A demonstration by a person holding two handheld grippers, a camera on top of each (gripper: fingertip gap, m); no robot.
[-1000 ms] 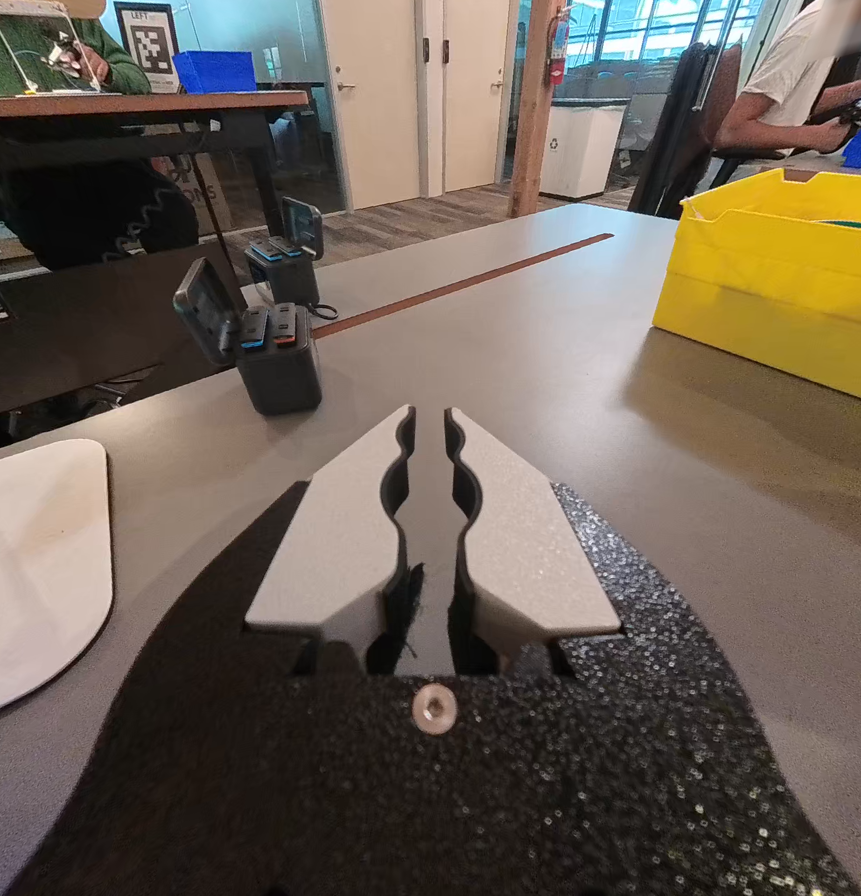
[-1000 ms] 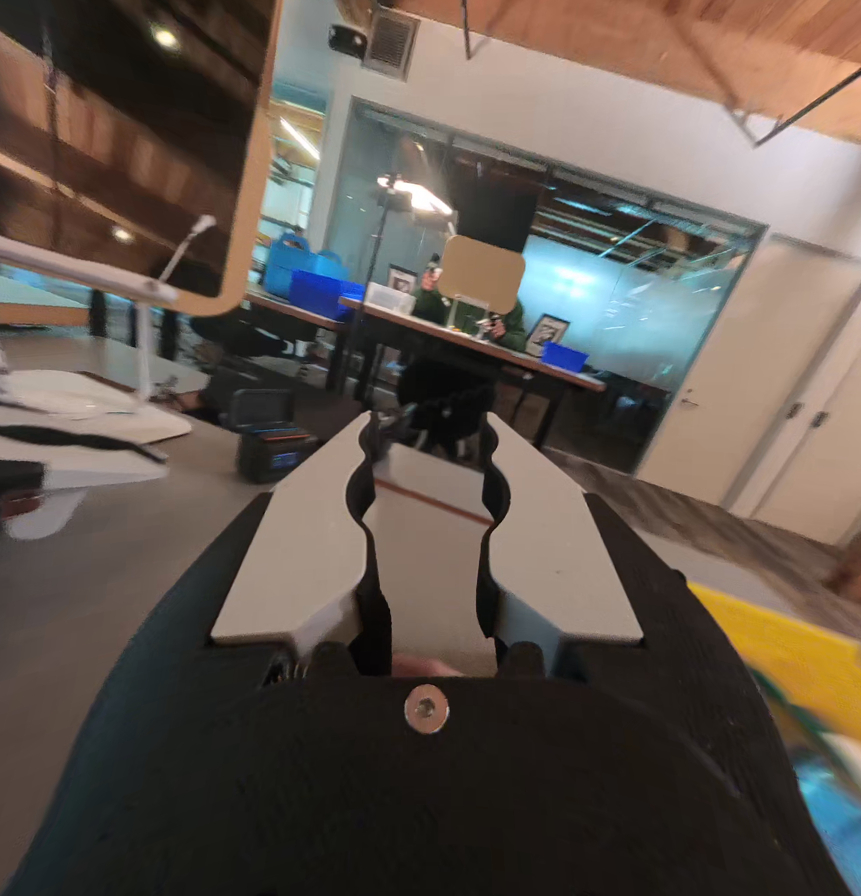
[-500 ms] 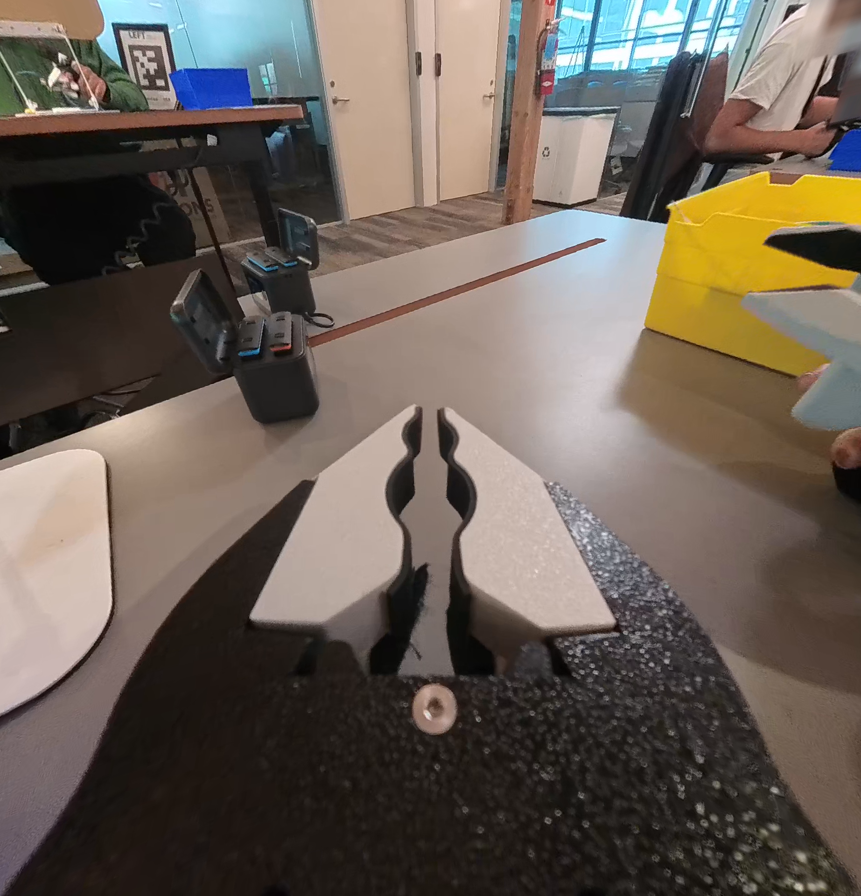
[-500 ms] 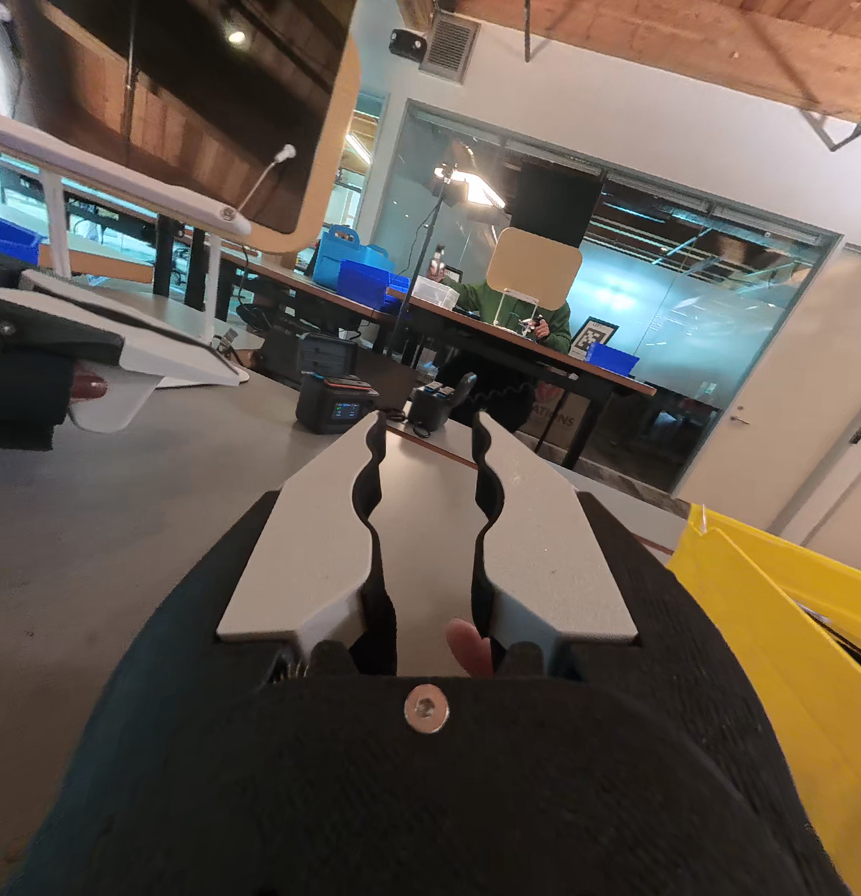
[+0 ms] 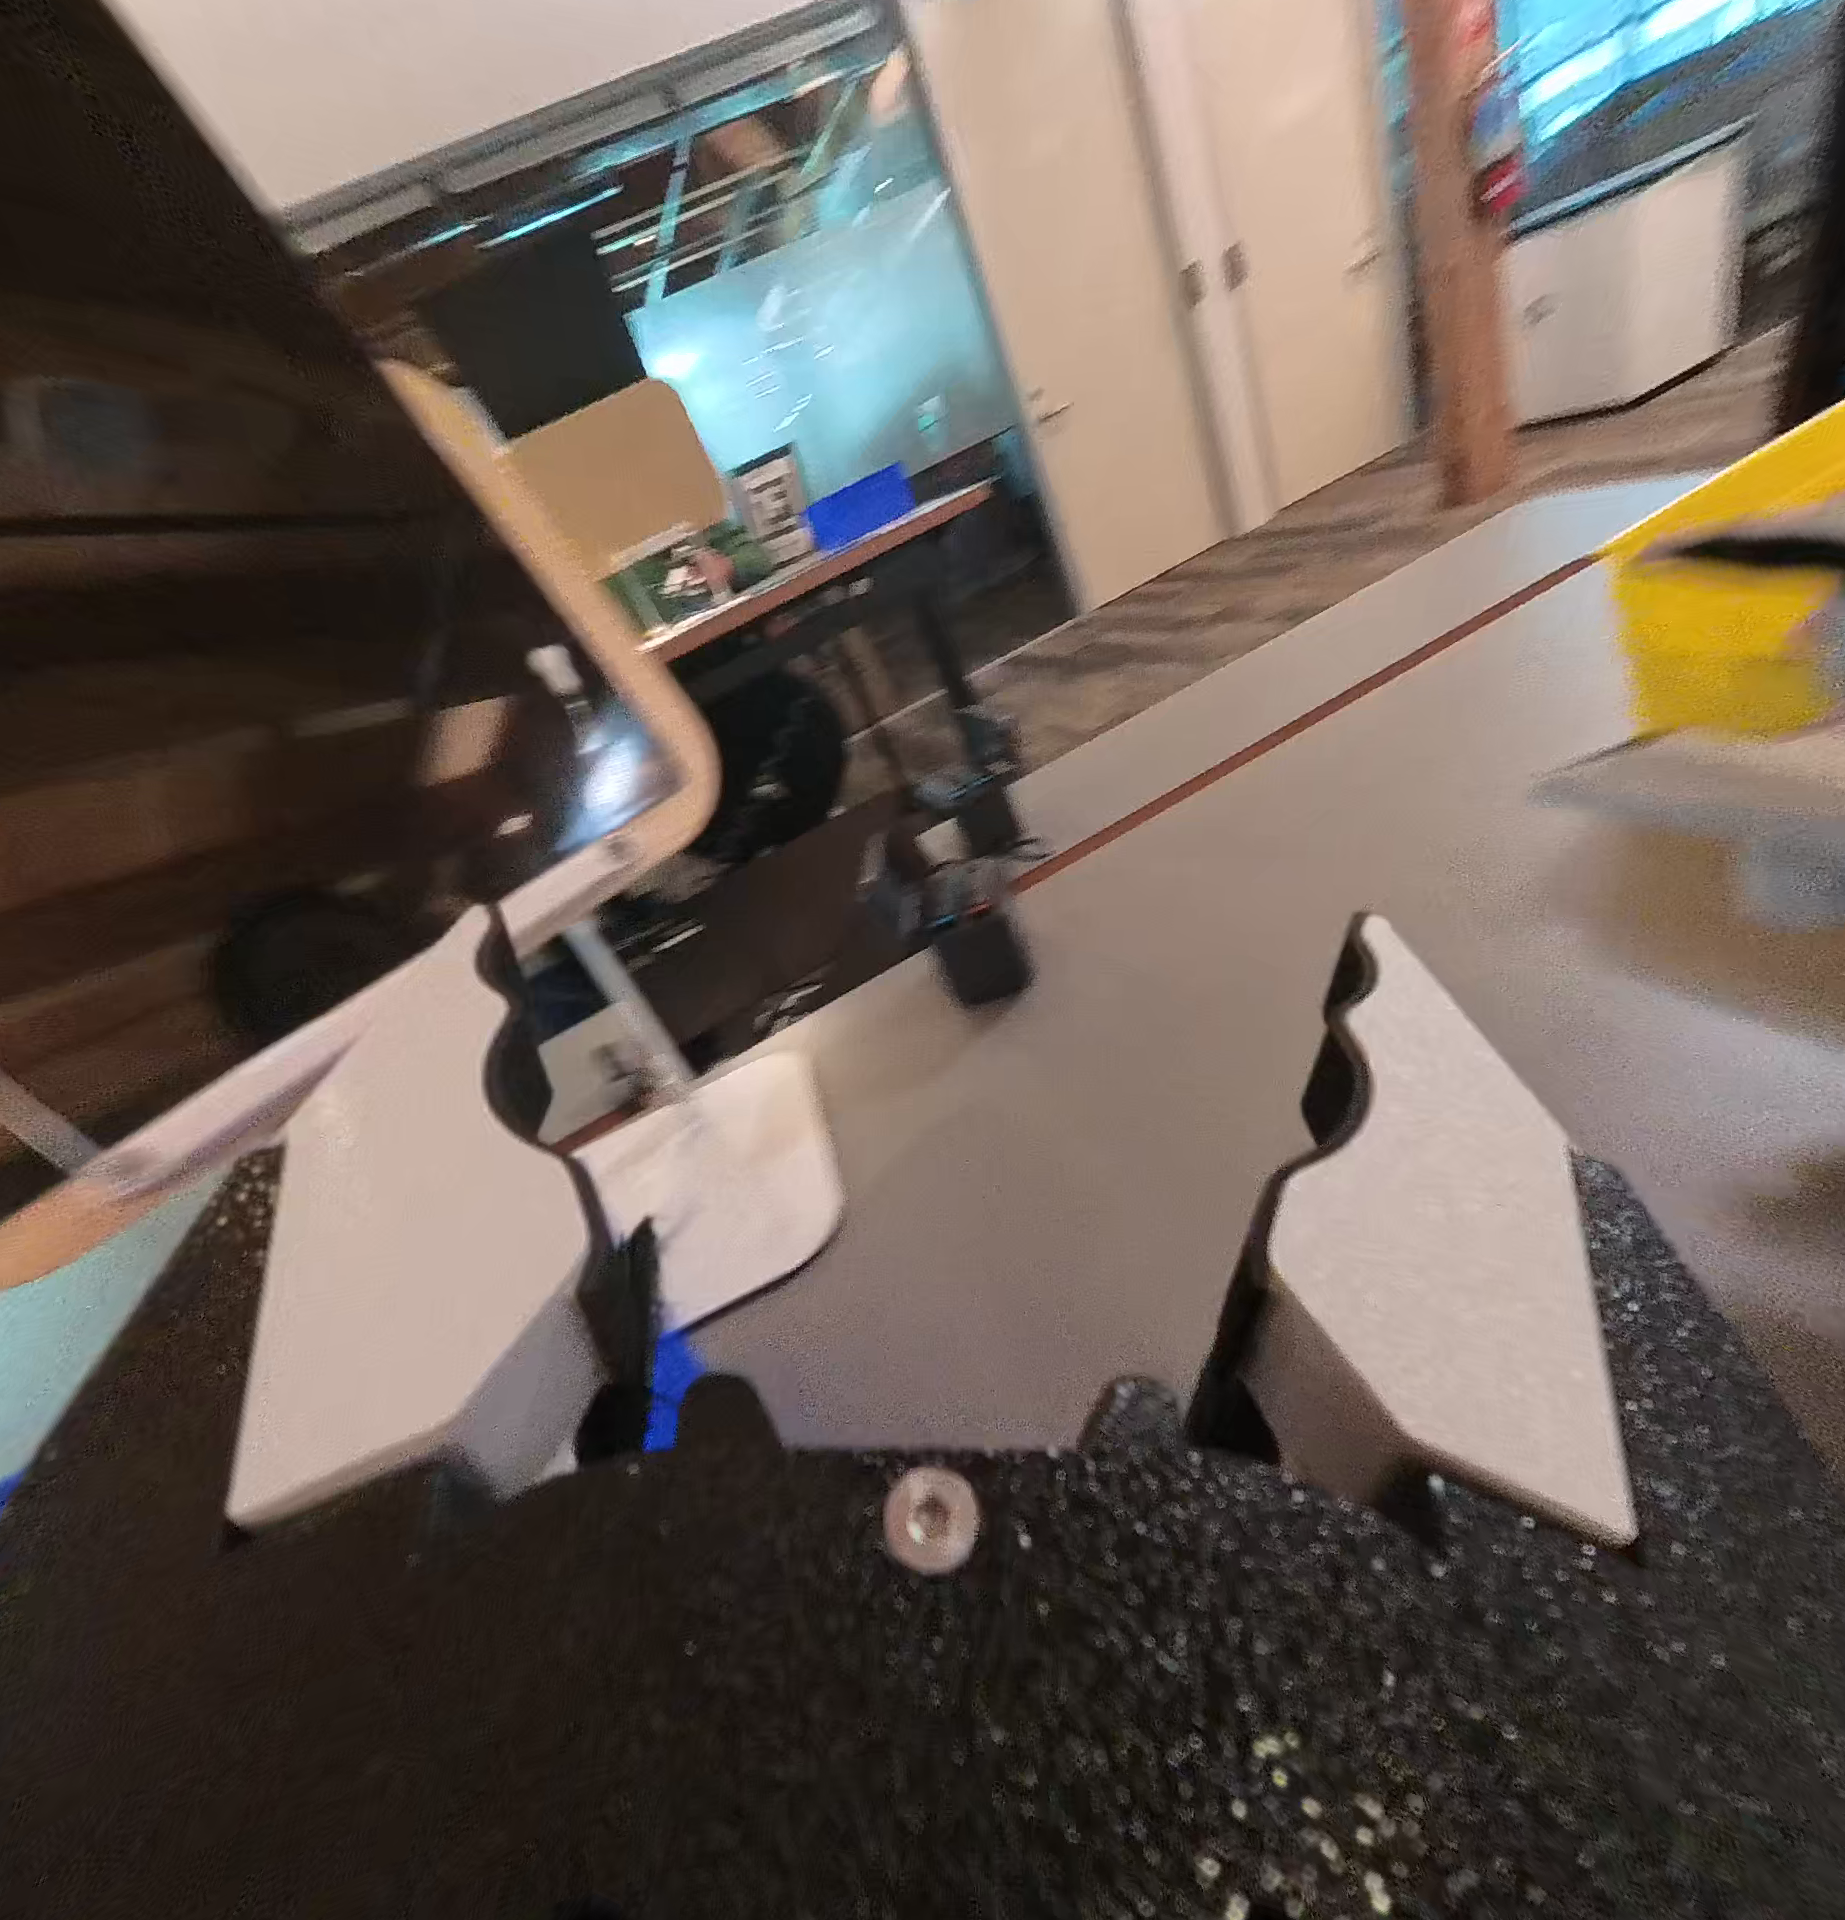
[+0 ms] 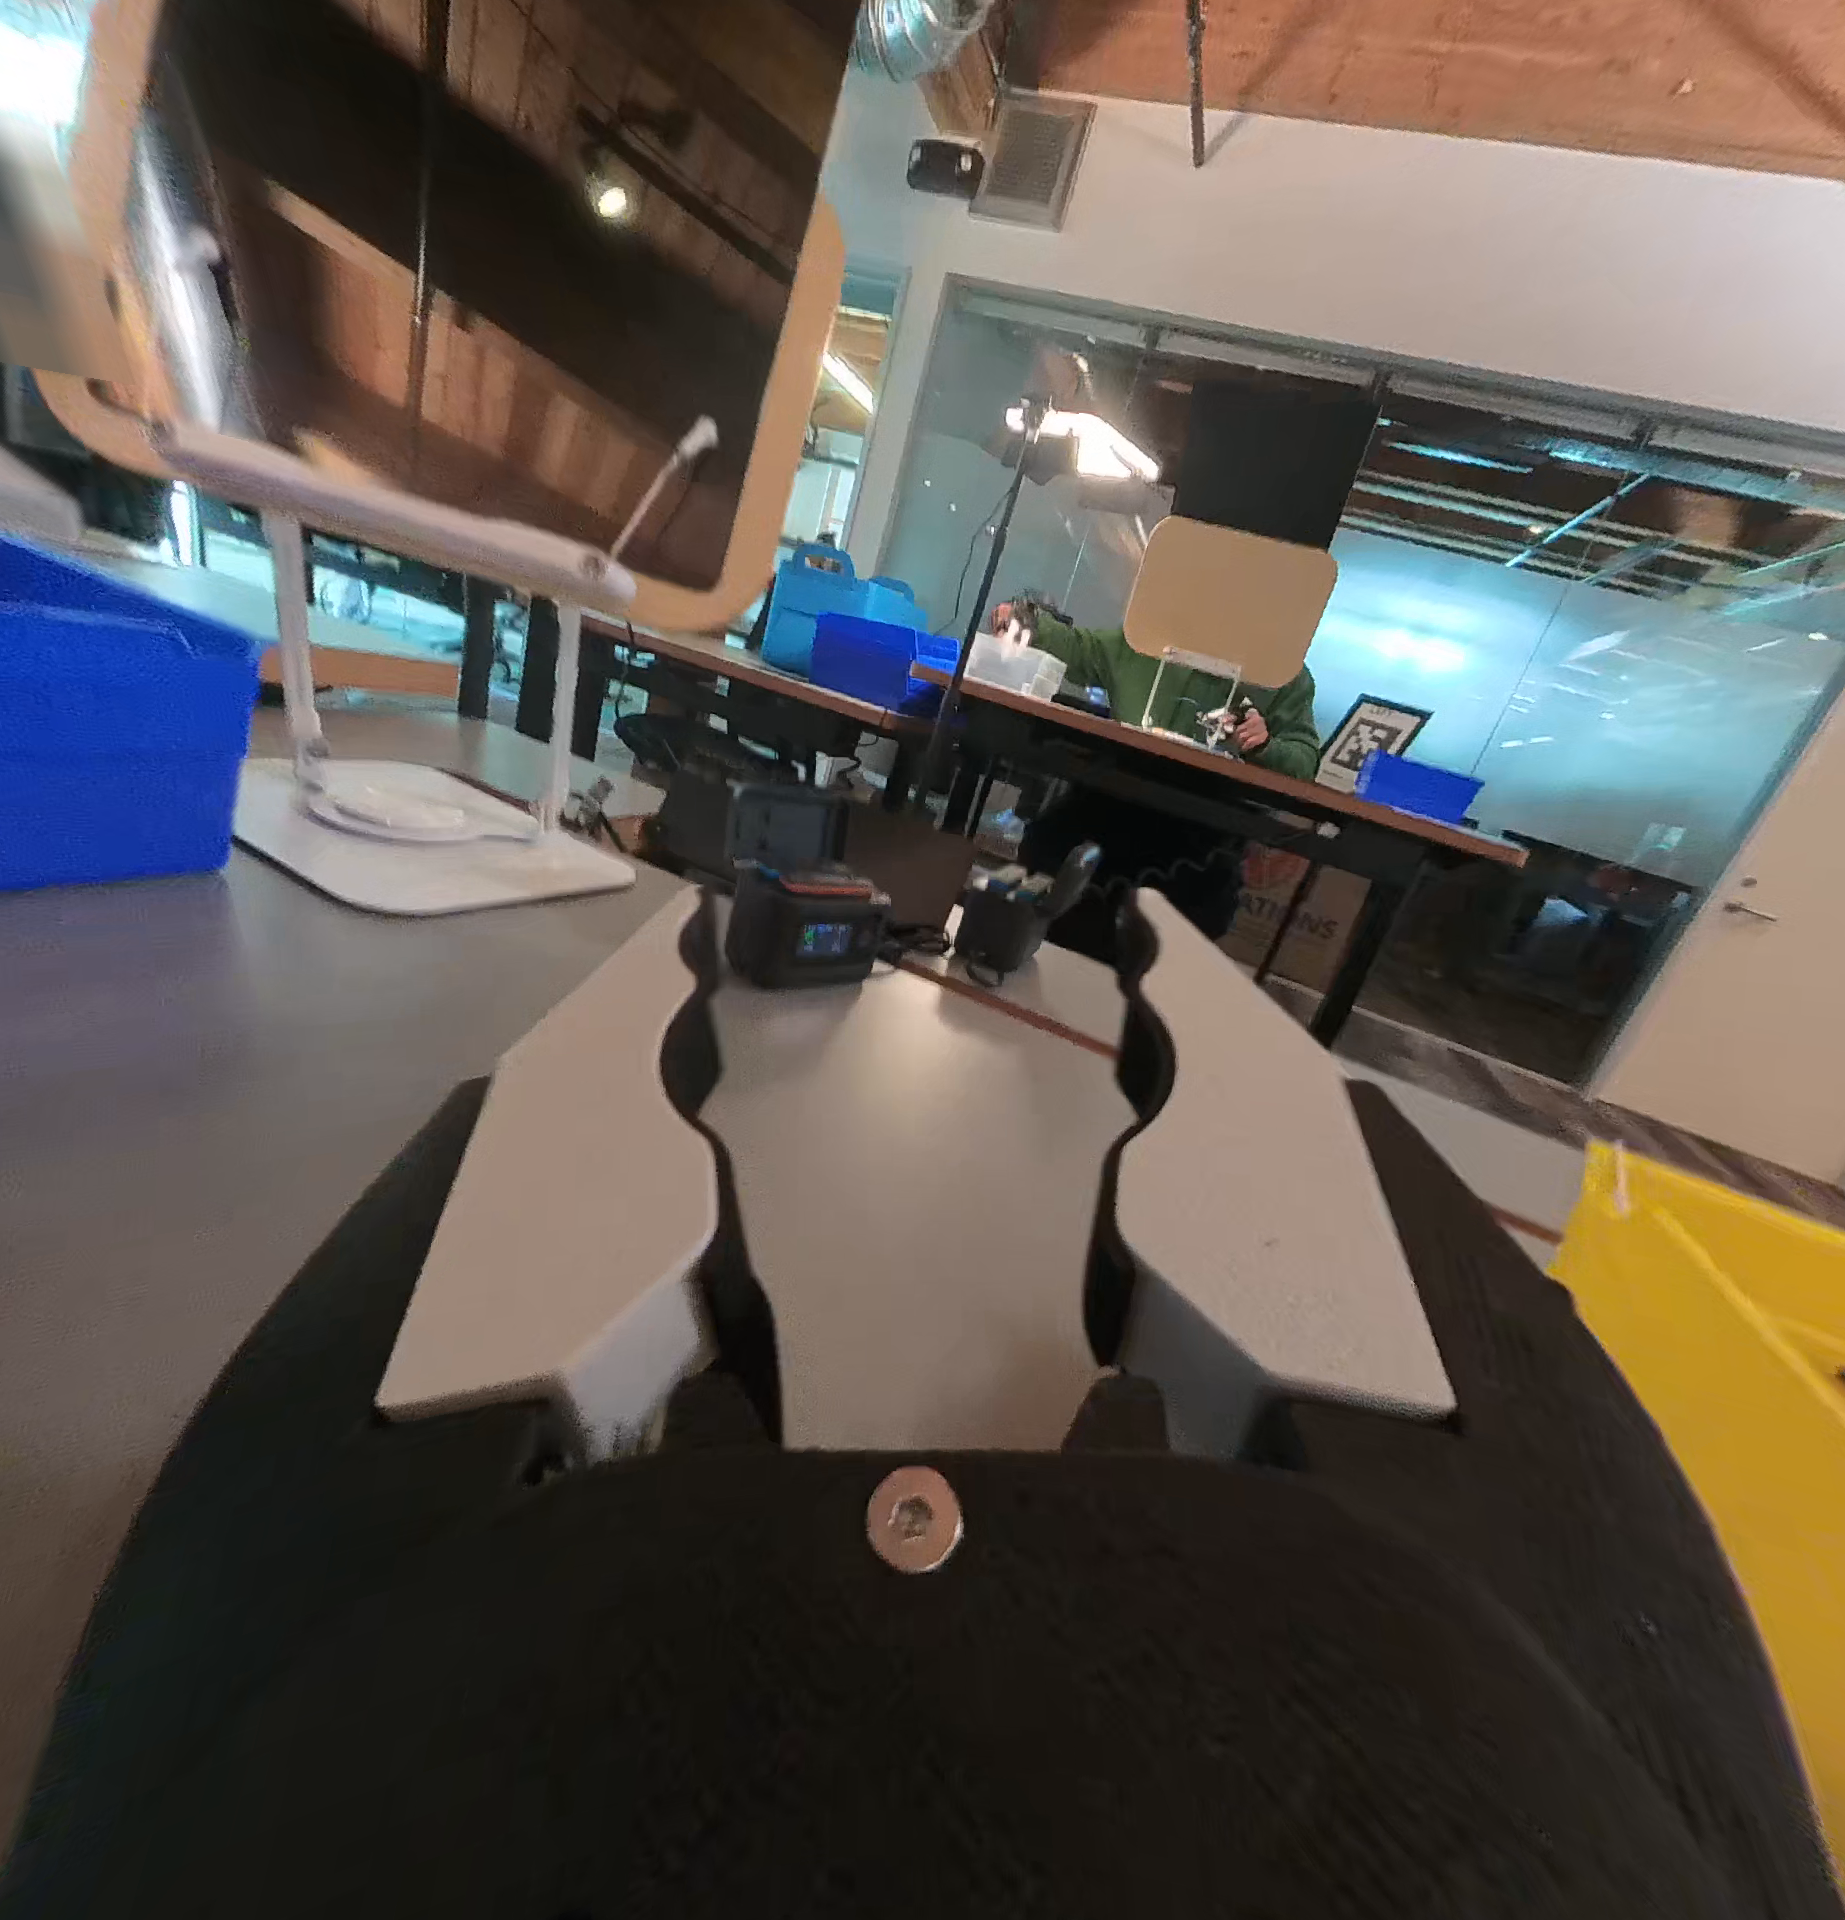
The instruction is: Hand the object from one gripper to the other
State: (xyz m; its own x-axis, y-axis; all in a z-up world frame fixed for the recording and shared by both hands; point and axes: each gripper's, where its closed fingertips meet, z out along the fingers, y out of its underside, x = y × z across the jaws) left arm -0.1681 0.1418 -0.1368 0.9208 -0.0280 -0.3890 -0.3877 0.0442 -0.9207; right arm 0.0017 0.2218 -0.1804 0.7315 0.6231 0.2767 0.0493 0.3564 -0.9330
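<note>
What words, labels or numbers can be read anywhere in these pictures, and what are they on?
I won't quote writing; it stands here:
Framed black-and-white marker card on the far desk: small caption on top.
Cardboard box under that desk: large letters, partly hidden.
Black device's lit screen: too small.
Left wrist view: all blurred.

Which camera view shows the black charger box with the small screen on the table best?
The right wrist view: the black charger box stands sharp on the grey table, just beyond the open right gripper. The left wrist view is motion-blurred and shows only dark boxes that I cannot match to it.
</note>
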